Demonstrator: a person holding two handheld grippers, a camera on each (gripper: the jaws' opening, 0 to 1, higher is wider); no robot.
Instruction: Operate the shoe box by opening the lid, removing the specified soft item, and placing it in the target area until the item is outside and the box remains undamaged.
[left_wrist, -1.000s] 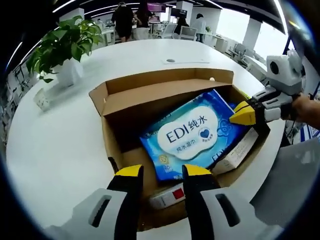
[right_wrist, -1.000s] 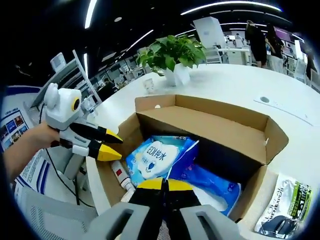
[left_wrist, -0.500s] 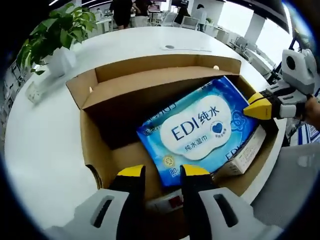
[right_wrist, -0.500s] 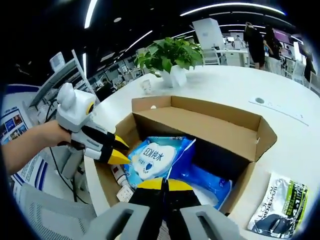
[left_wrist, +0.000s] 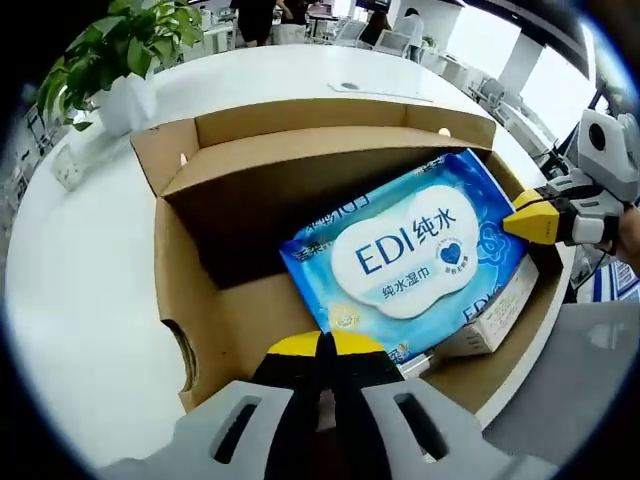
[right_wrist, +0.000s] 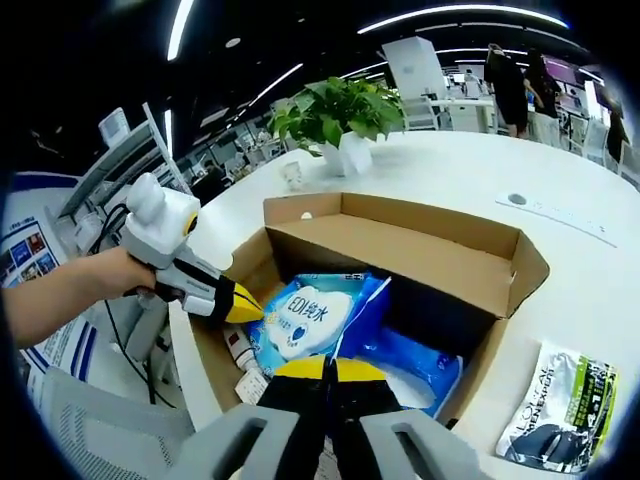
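Looking in: we see the open shoe box (left_wrist: 190, 300) on the white tabletop (left_wrist: 80, 260).
Wipes pack (left_wrist: 410, 255): inside, blue.
Left hand-held gripper (left_wrist: 320, 345): closed, empty.
Right hand-held gripper (right_wrist: 328, 368): closed, empty.
Around: potted plant (right_wrist: 335, 115), dark pouch (right_wrist: 560, 405) beside box.

Open-plan office: round white table (right_wrist: 480, 165), potted plant (right_wrist: 340, 115), desks, chairs, strip ceiling lights (right_wrist: 440, 15).
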